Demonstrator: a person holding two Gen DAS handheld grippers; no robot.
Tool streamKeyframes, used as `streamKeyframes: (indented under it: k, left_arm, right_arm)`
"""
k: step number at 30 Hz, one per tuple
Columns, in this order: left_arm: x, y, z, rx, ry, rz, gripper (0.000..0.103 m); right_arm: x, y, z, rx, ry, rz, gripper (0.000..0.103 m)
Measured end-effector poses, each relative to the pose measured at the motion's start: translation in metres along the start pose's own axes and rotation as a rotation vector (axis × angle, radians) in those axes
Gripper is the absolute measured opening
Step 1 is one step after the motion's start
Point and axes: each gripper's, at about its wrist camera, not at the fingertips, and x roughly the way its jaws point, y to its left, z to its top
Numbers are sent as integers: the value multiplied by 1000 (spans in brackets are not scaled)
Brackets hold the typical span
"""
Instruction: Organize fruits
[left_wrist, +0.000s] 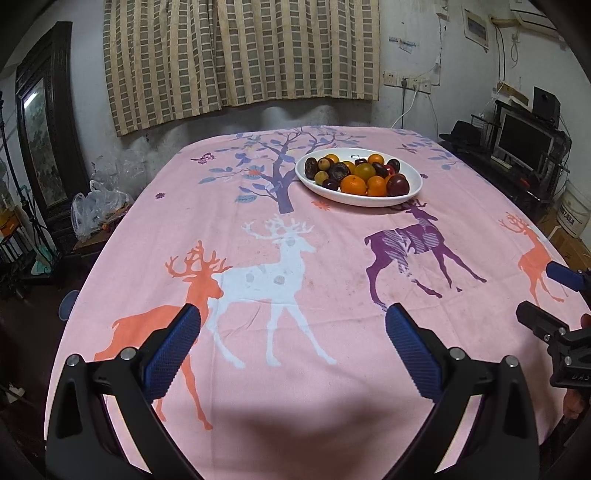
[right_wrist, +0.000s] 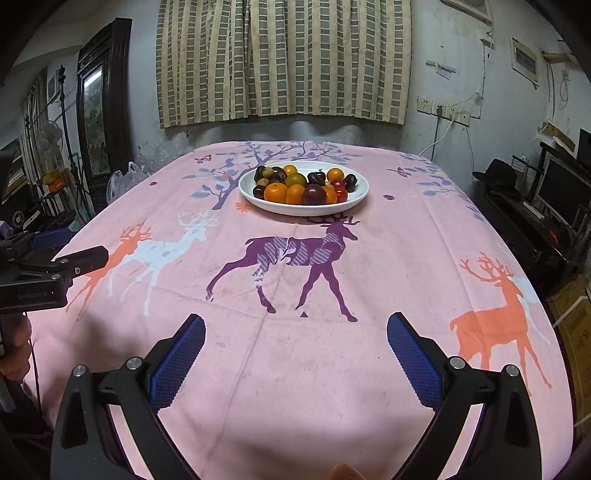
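Observation:
A white oval plate (left_wrist: 415, 175) stands at the far middle of the table, and shows in the right wrist view too (right_wrist: 360, 190). It holds mixed fruit: oranges (left_wrist: 354, 184), dark plums (left_wrist: 398, 184), a greenish-yellow fruit (left_wrist: 365, 171) and small brown ones. My left gripper (left_wrist: 293, 317) is open and empty, well short of the plate above the near cloth. My right gripper (right_wrist: 295, 323) is open and empty, also near the front edge. Each gripper shows at the edge of the other's view: the right one (left_wrist: 554, 295) and the left one (right_wrist: 74, 254).
The table wears a pink cloth printed with deer and a tree (left_wrist: 284, 258). A plastic bag (left_wrist: 96, 210) lies off the left side. A monitor and shelf (left_wrist: 524, 140) stand to the right. Checked curtains (left_wrist: 240, 55) hang behind.

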Motion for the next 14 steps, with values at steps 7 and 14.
streamKeyframes:
  k: [7,14]
  left_arm:
    - [-7,-1,-5,-2,-17,1,98]
    - [-6,3,-7,-19,-6,10,98]
  right_arm:
    - [-8,4,-1,-5,-9,11,99]
    - [-7,5,0,-3,-7,10,99]
